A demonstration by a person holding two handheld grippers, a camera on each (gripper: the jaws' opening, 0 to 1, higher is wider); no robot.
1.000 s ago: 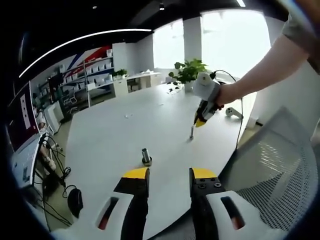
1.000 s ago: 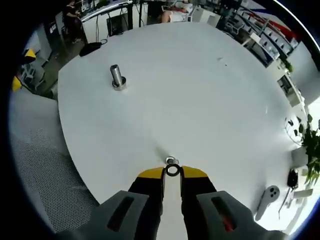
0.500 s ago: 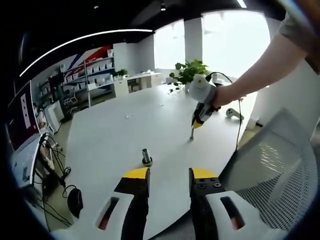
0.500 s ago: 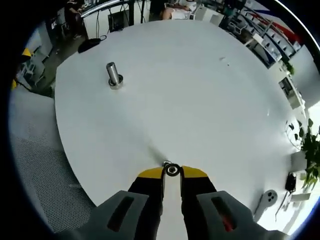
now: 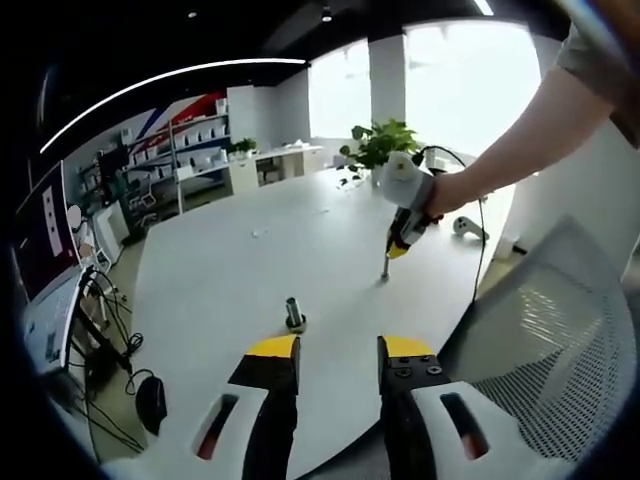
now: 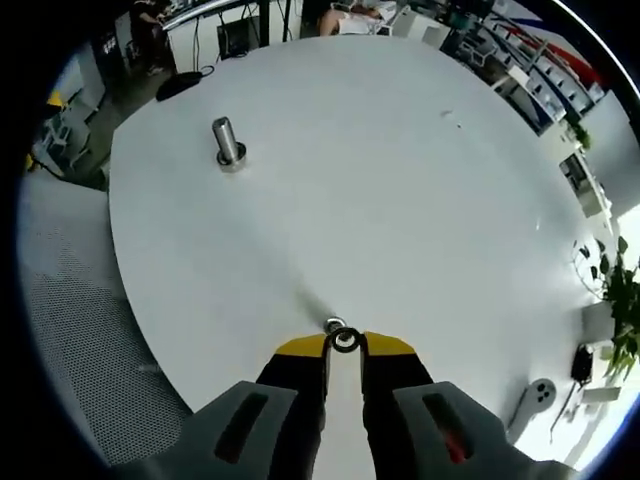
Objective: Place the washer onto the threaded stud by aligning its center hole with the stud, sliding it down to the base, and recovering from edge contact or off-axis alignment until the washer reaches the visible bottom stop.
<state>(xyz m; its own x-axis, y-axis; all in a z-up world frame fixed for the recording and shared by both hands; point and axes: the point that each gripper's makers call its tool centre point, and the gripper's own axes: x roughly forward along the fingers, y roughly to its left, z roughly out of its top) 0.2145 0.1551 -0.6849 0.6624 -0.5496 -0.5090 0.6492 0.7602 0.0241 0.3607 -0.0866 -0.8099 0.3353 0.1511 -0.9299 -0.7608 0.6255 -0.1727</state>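
The right claw [image 6: 344,343] pinches the washer [image 6: 344,340] at its tips, the threaded stud [image 6: 227,144] well off toward 11 o'clock on the desk [image 6: 400,180].

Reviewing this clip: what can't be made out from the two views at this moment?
- Threads on the stud: too small and distant in either view.
- Whether the washer touches the table: right gripper view, the right gripper pinches it and its yellow tips cover the underside.
- Stud's base stop: left gripper view, too small.
- Left gripper: jaws apart, bodies cut off by the bottom edge.
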